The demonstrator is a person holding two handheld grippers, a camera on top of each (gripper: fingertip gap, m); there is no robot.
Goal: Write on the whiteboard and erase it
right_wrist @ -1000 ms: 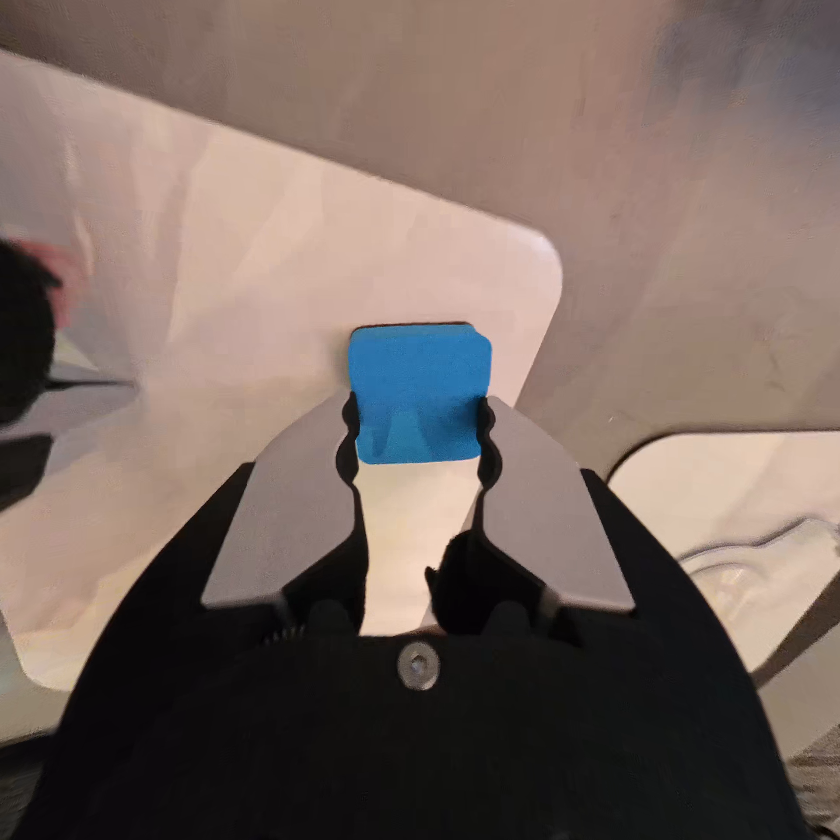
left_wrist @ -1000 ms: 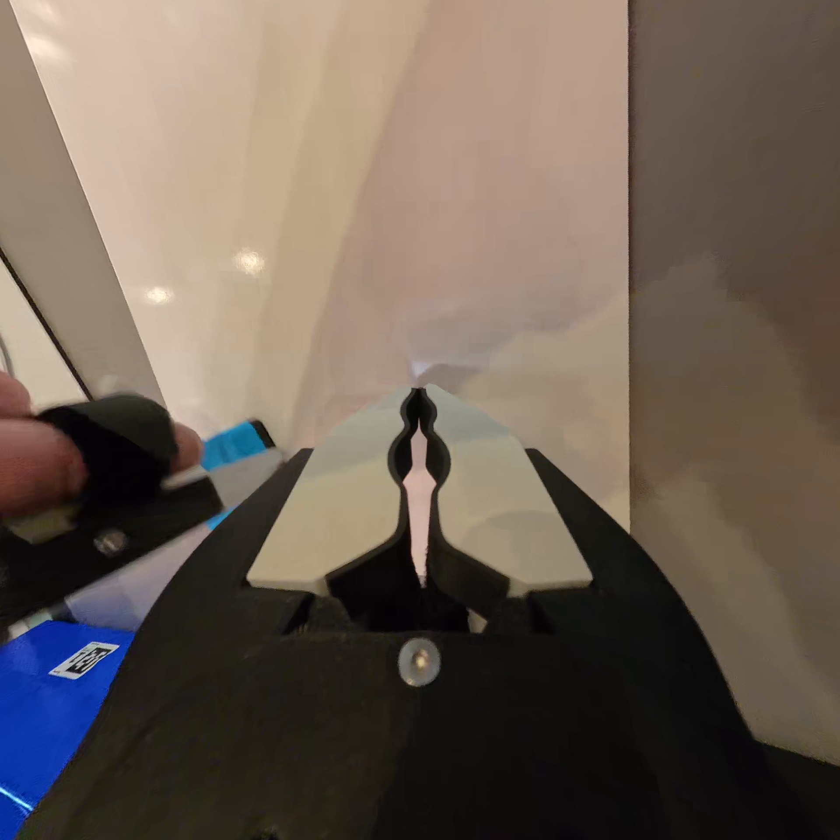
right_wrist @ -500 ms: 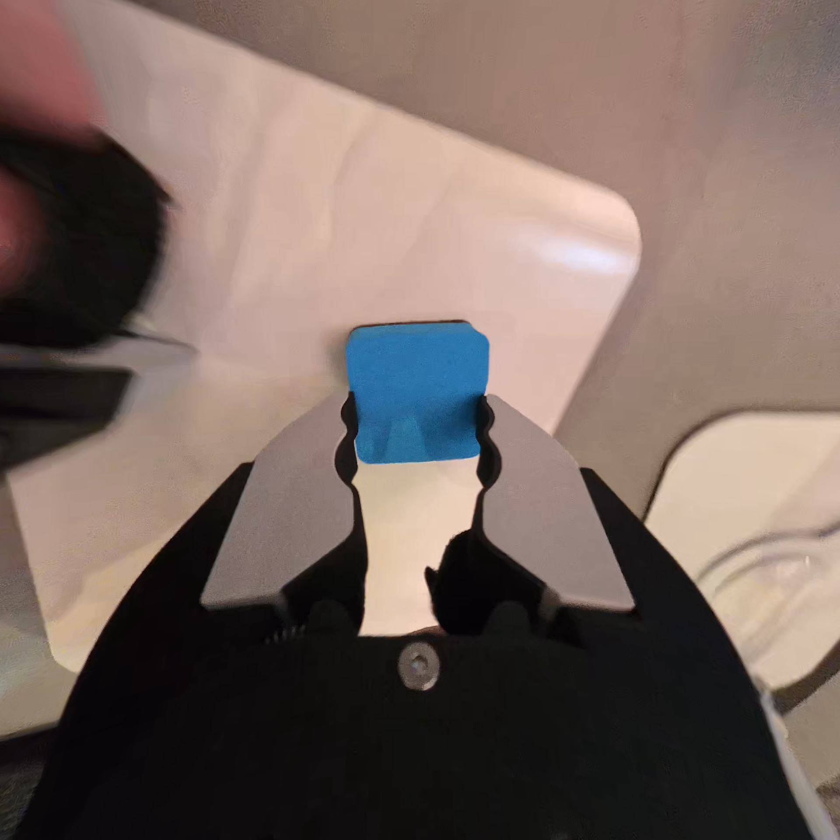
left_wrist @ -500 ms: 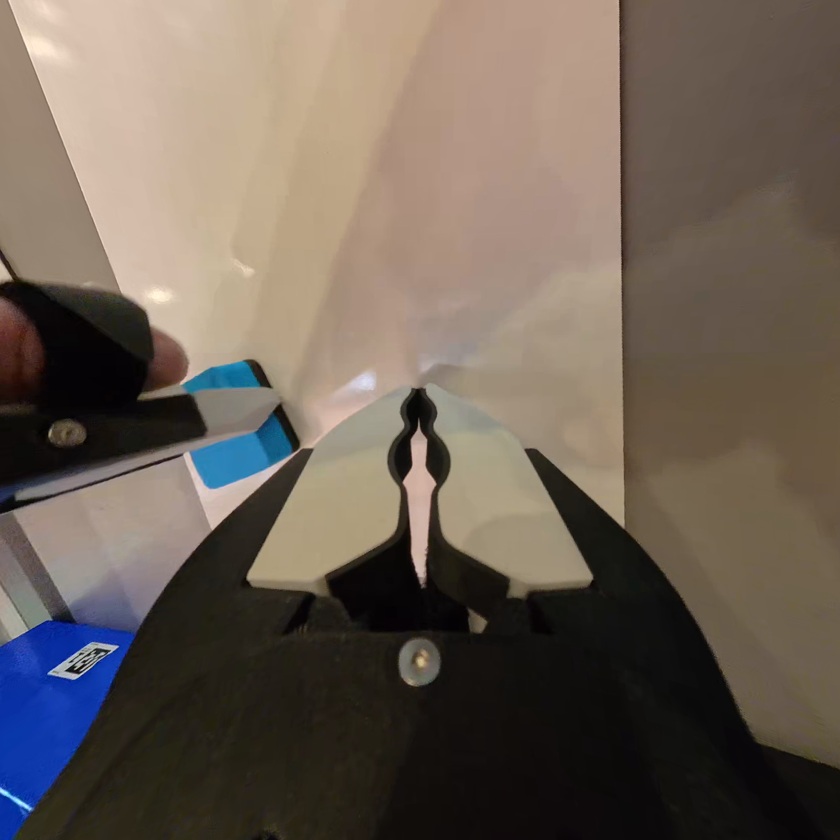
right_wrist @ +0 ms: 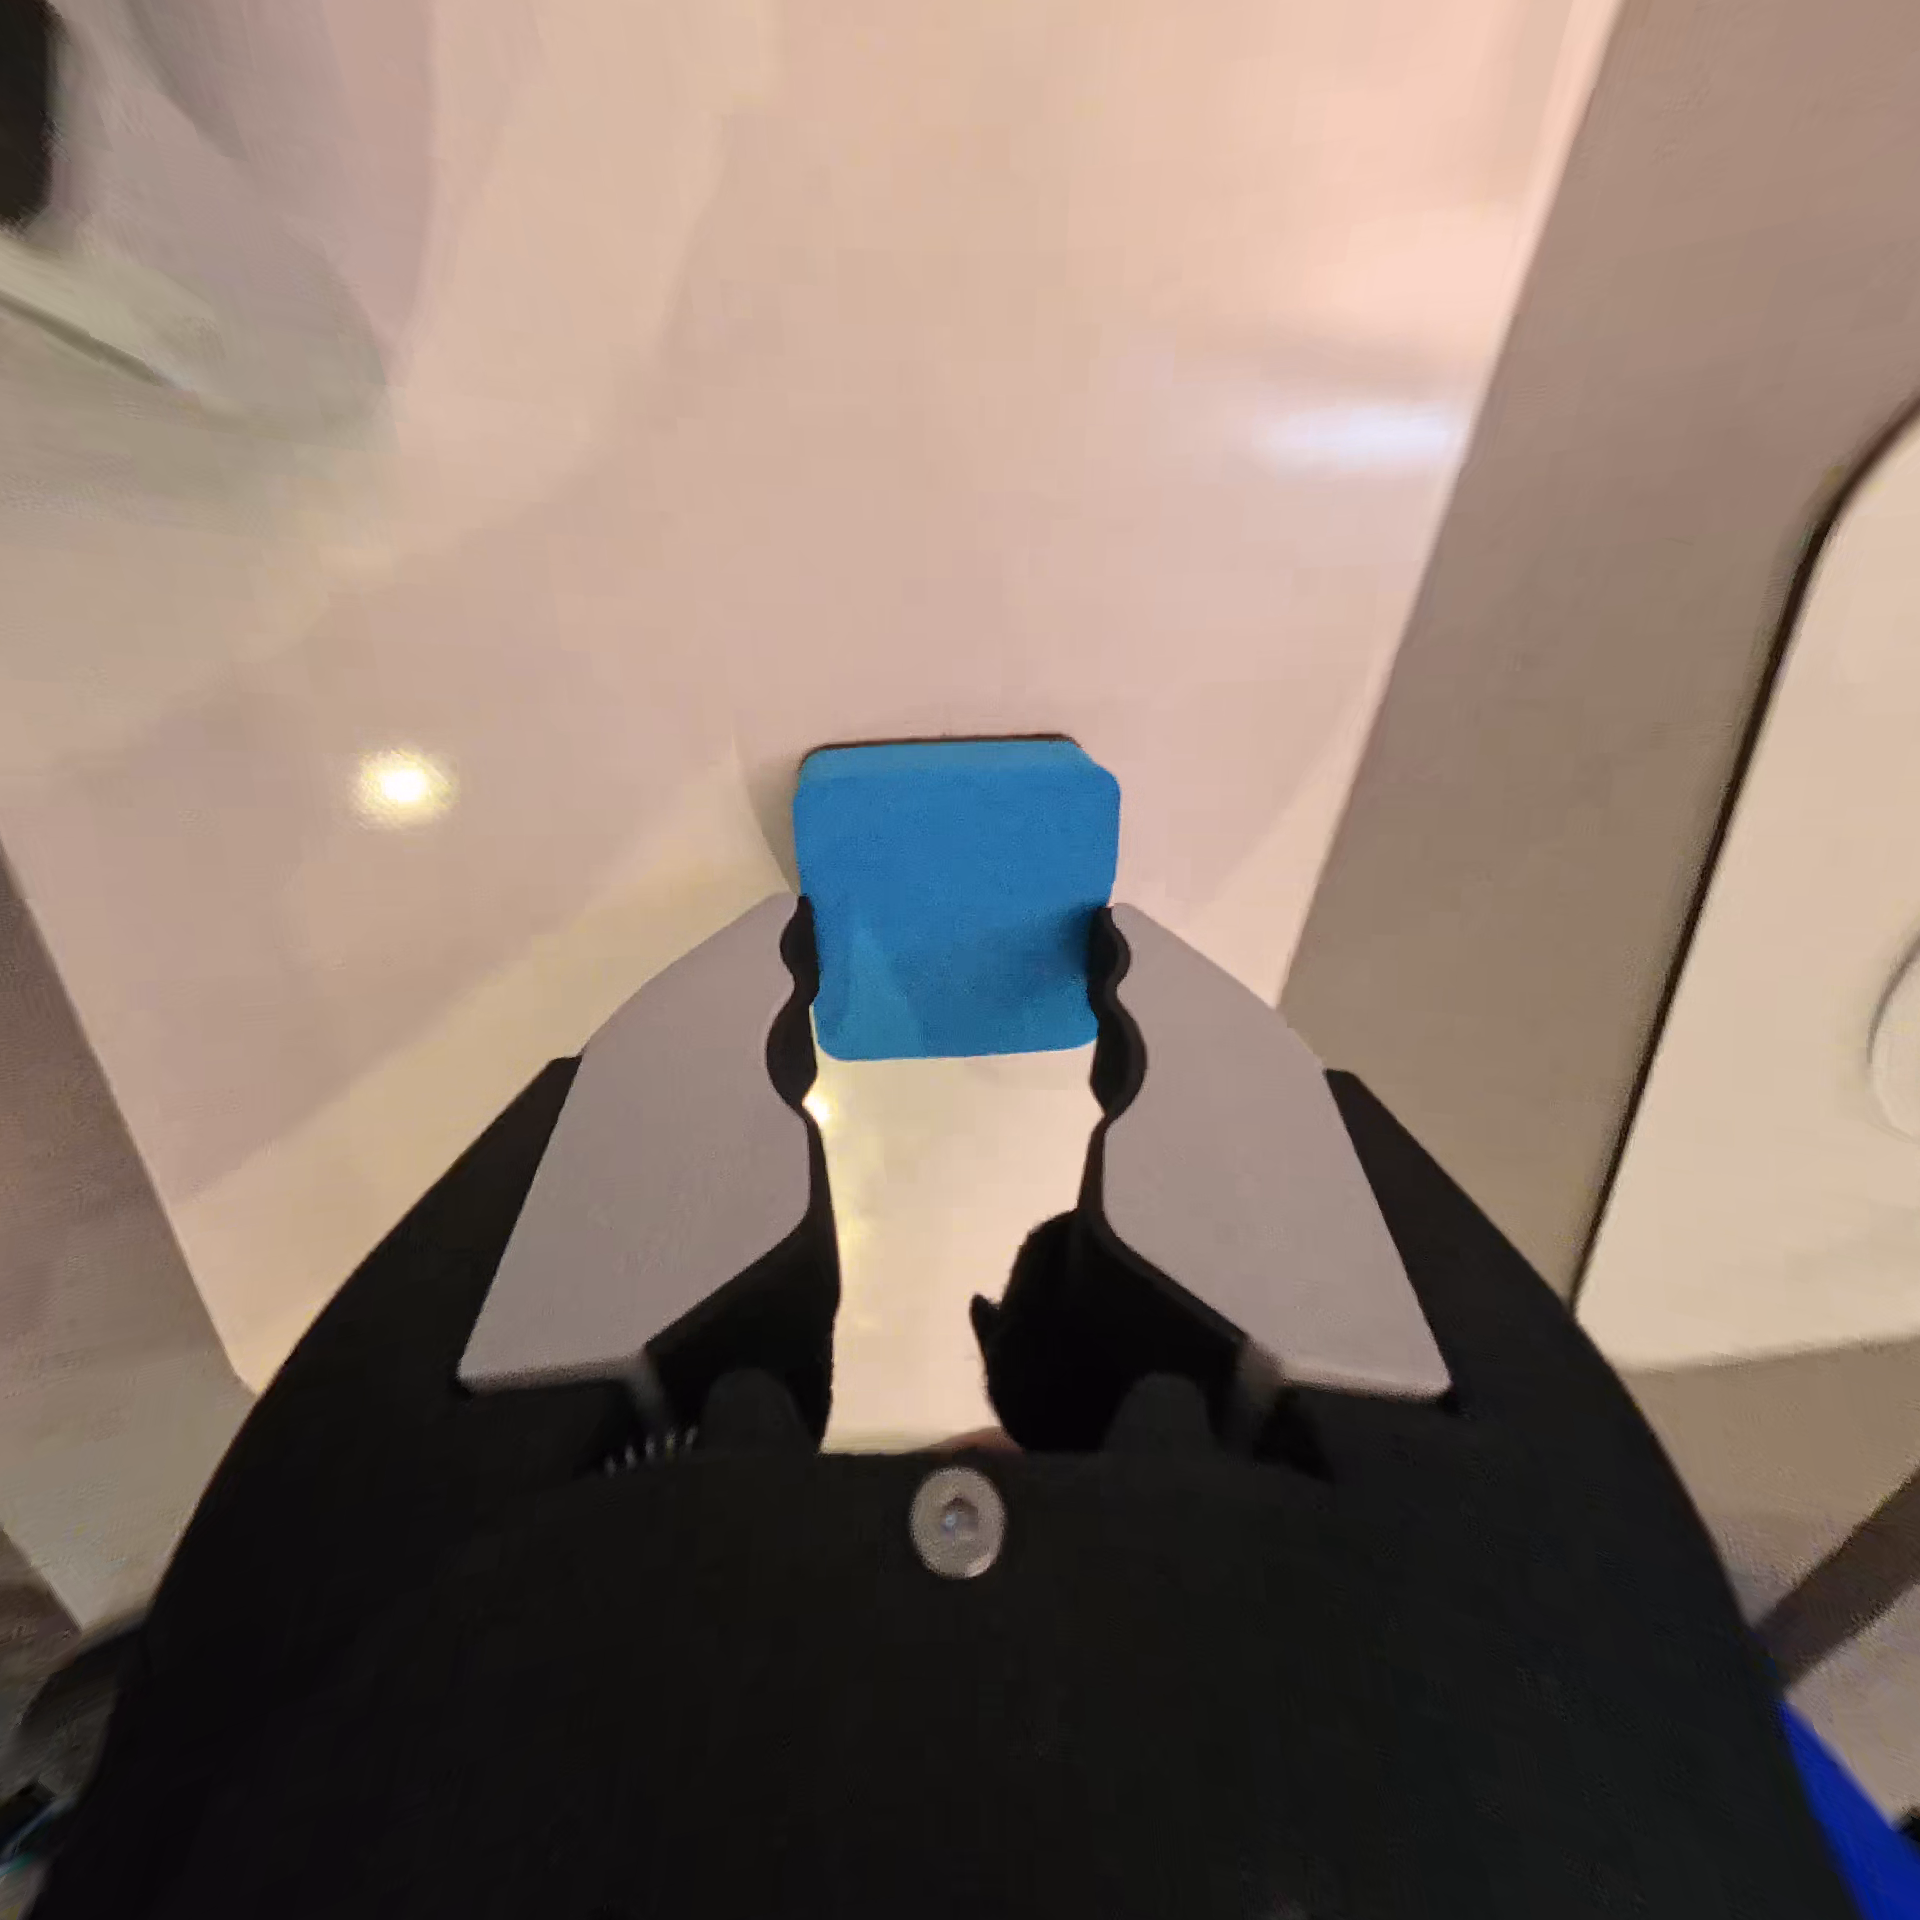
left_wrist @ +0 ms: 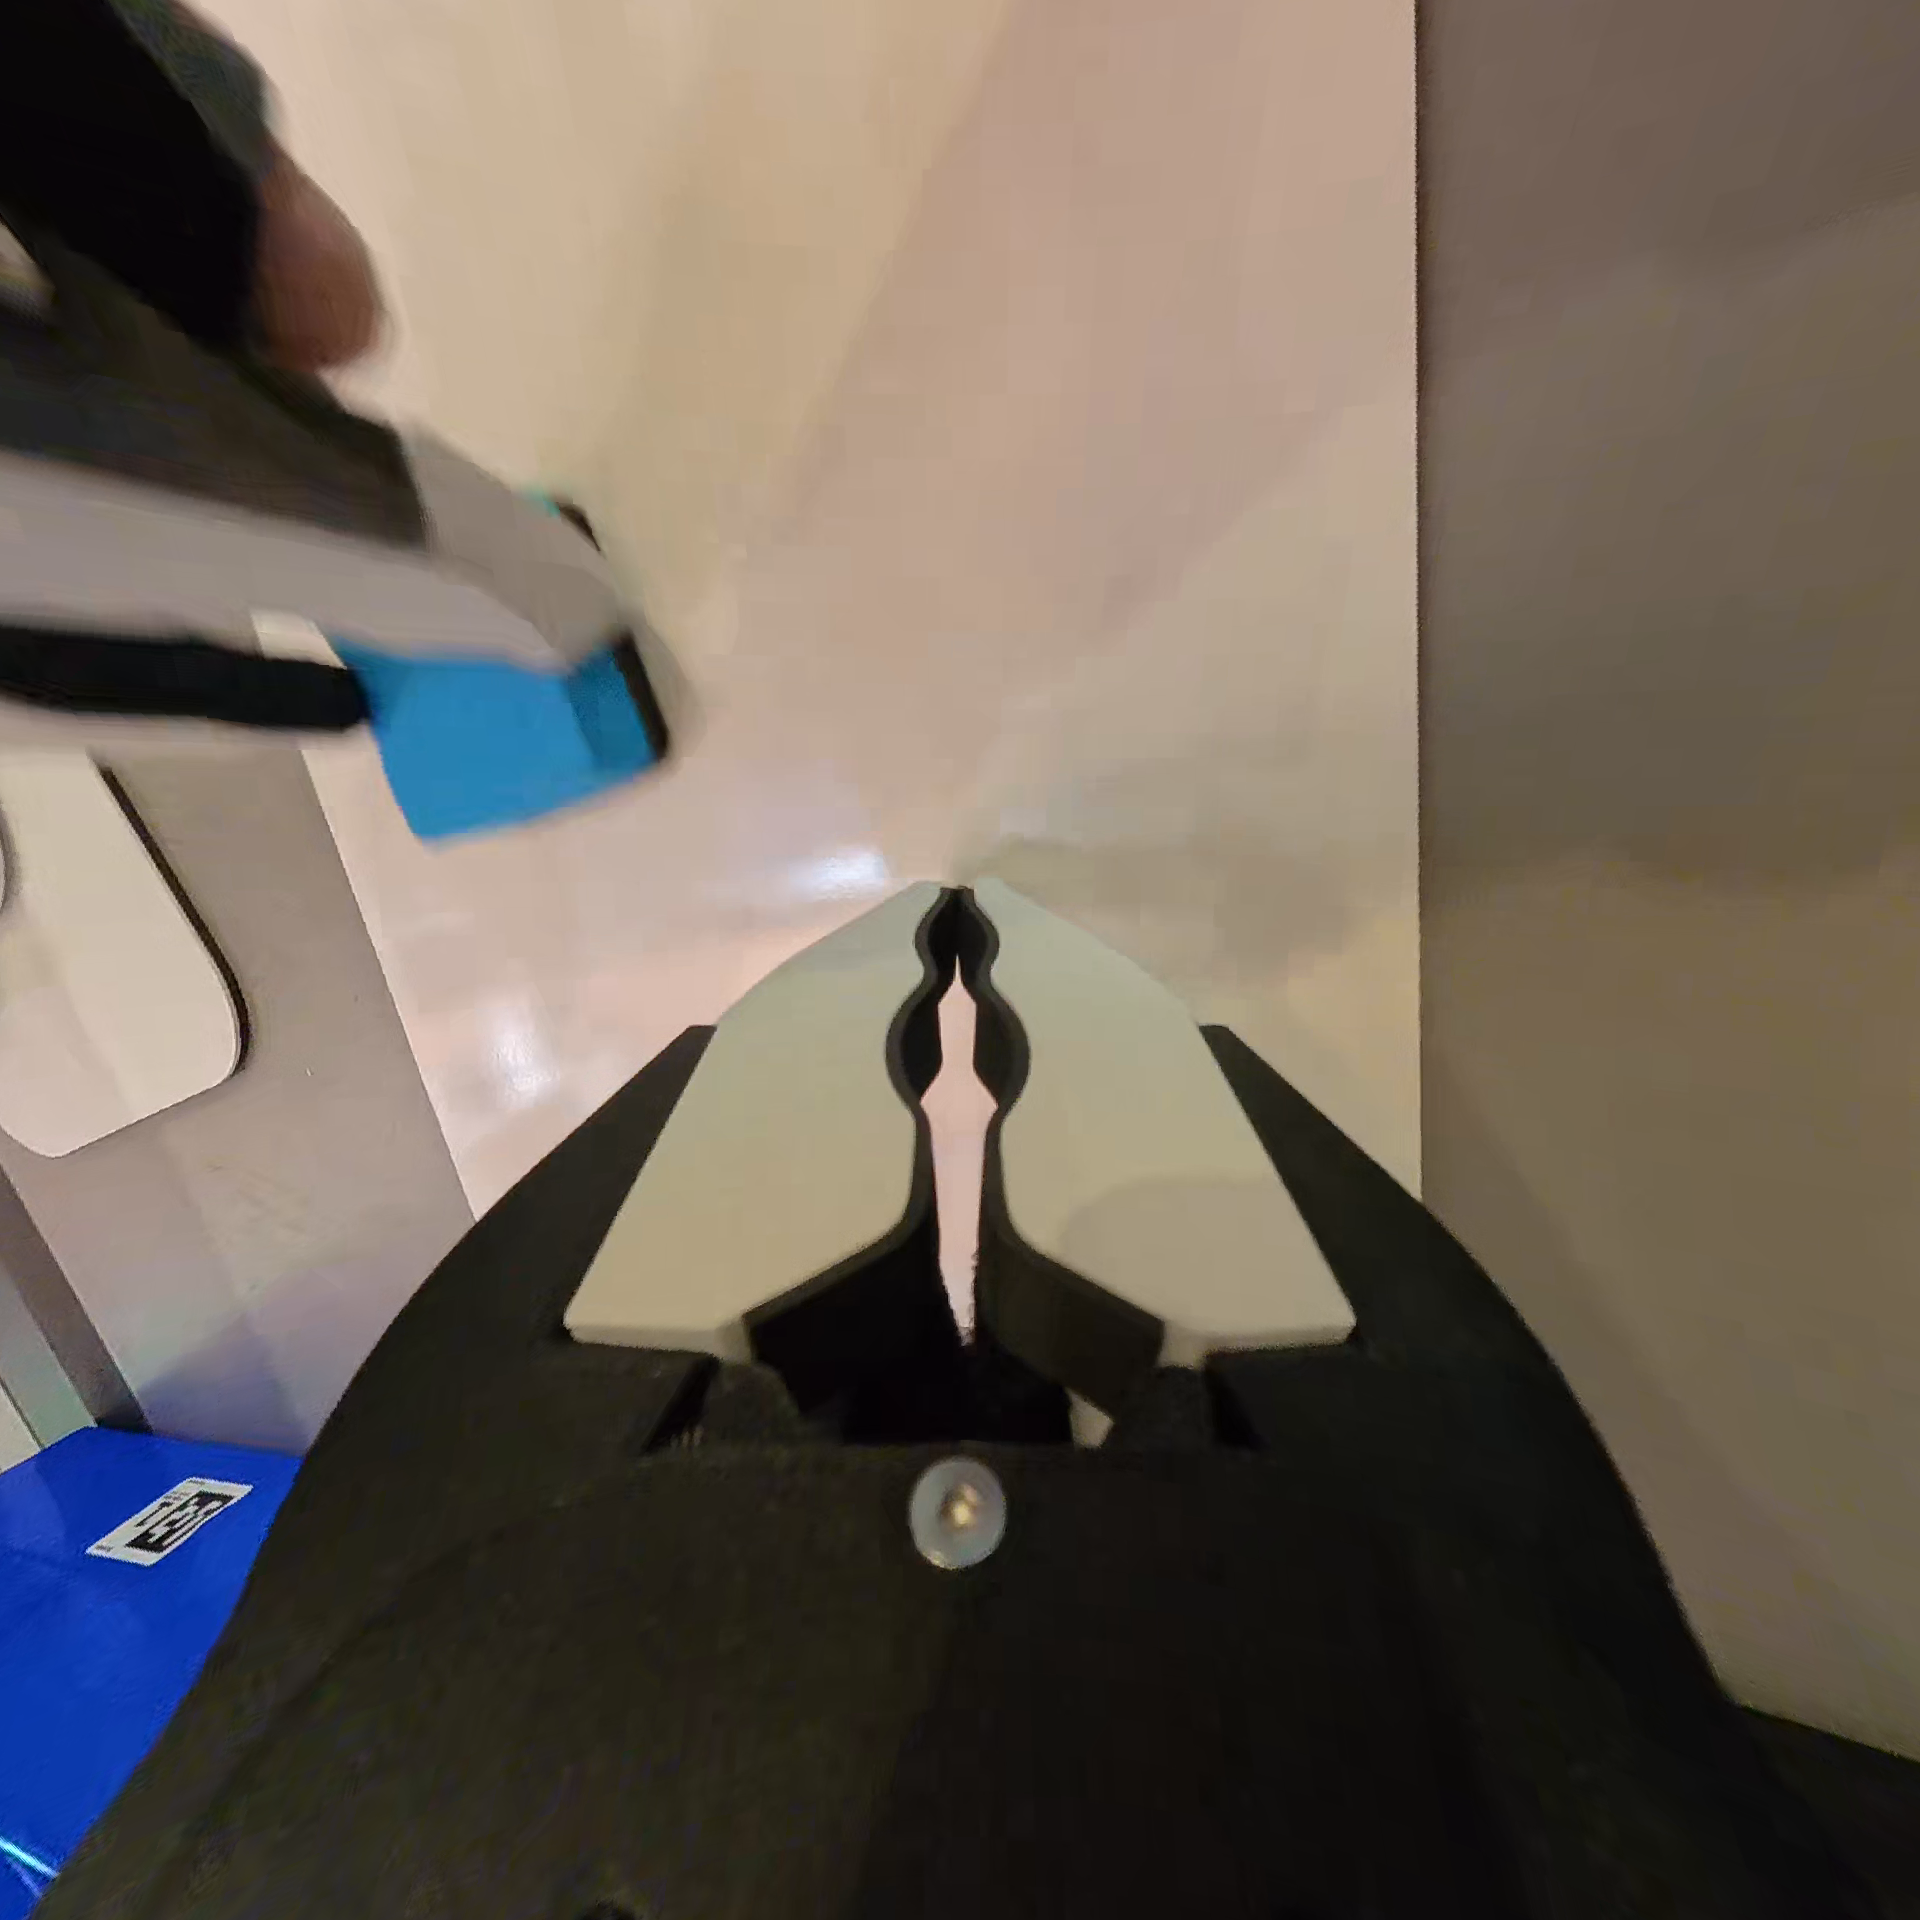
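The right hand-held gripper (right_wrist: 951,971) clamps a blue eraser (right_wrist: 951,899) by its two side faces, both pads pressed into the foam, with the eraser's dark underside turned toward the glossy whiteboard (right_wrist: 727,416) and apparently against it, though contact cannot be confirmed. Seen from the left wrist view, the same eraser (left_wrist: 499,748) sits blurred over the board's left part, a person's fingertip (left_wrist: 312,281) showing behind the tool. The left hand-held gripper (left_wrist: 954,904) has its tips together with nothing between them, pointing at the board (left_wrist: 1039,416) near its right edge. No writing is visible on the board in either view. The eraser looks light and soft; its foam dimples slightly under the pads, so it should compress rather than slip, and the side grip near its rear half leaves the wiping face free. Too hard a squeeze could bow the block and lift its face off the board. The board lies on a grey surface (left_wrist: 1662,623), with a blue box (left_wrist: 104,1621) at the lower left.
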